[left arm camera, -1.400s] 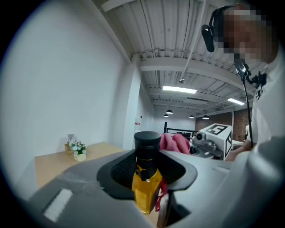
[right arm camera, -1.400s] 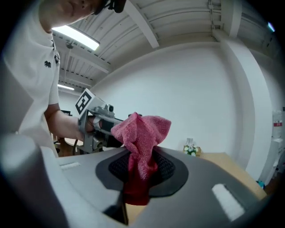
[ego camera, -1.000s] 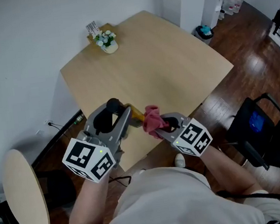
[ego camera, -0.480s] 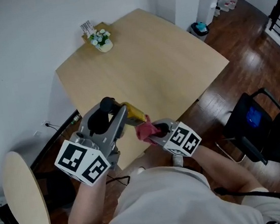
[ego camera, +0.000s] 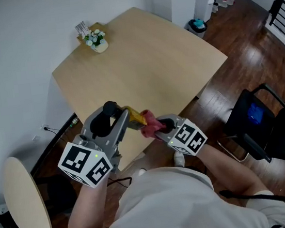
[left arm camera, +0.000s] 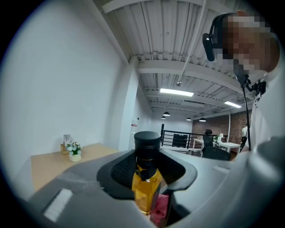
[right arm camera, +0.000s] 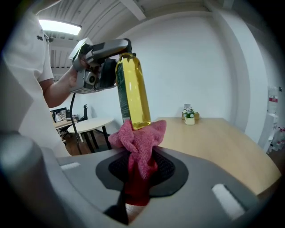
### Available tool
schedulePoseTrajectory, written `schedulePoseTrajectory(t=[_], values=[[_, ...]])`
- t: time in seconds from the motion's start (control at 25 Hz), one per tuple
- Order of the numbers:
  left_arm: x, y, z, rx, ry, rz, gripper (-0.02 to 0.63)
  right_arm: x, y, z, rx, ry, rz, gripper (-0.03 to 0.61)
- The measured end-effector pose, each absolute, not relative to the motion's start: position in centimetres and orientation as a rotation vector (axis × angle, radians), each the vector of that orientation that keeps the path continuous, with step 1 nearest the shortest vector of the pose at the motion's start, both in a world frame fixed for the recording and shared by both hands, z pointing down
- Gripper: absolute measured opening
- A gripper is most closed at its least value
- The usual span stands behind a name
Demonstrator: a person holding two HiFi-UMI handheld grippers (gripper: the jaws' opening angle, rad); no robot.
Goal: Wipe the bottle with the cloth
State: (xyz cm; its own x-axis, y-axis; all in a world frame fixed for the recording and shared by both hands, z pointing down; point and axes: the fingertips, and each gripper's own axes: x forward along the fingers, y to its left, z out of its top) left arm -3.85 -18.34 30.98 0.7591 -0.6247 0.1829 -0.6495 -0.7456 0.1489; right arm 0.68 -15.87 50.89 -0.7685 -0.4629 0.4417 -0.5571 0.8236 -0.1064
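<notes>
My left gripper (ego camera: pixel 123 119) is shut on a bottle (ego camera: pixel 134 116) of yellow liquid with a black cap (left arm camera: pixel 147 141), held in the air over the table's near edge. In the right gripper view the bottle (right arm camera: pixel 132 91) hangs cap-up from the left gripper (right arm camera: pixel 106 52). My right gripper (ego camera: pixel 159 129) is shut on a red cloth (ego camera: pixel 148 124), bunched between its jaws (right arm camera: pixel 139 147). The cloth presses against the bottle's bottom end. In the left gripper view the cloth (left arm camera: pixel 160 209) shows just below the bottle (left arm camera: pixel 146 187).
A light wooden table (ego camera: pixel 142 69) lies ahead, with a small flower pot (ego camera: pixel 95 41) and a card holder at its far corner. A round side table (ego camera: pixel 23 199) stands at the left. A black chair (ego camera: pixel 260 121) stands at the right on dark wooden floor.
The cloth has slid along the bottle's lower end, first toward me and then back up against it. Both grippers shifted slightly; the grips stay the same.
</notes>
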Motion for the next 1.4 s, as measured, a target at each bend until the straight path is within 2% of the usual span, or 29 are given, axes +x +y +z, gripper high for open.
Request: schedulePoseTrajectory(t=[0.2, 0.64, 1.08, 1.4], values=[[-3.2, -18.3, 33.1, 2.766, -1.052, 0.250, 0.156, 5.8, -15.6, 50.6, 0.903, -2.581, 0.354, 0.089], [-4.0, -21.4, 43.9, 2.663, -1.212, 0.382, 0.158, 14.4, -12.4, 50.6, 1.097, -2.522, 0.426, 0.089], [-4.8, -24.1, 53.6, 2.634, -1.298, 0.493, 0.160, 15.4, -9.3, 50.2, 1.029, -2.502, 0.529, 0.089], [-4.6, -23.7, 56.5, 2.642, -1.276, 0.499, 0.161, 15.0, -8.8, 49.4, 0.991, -2.479, 0.533, 0.089]])
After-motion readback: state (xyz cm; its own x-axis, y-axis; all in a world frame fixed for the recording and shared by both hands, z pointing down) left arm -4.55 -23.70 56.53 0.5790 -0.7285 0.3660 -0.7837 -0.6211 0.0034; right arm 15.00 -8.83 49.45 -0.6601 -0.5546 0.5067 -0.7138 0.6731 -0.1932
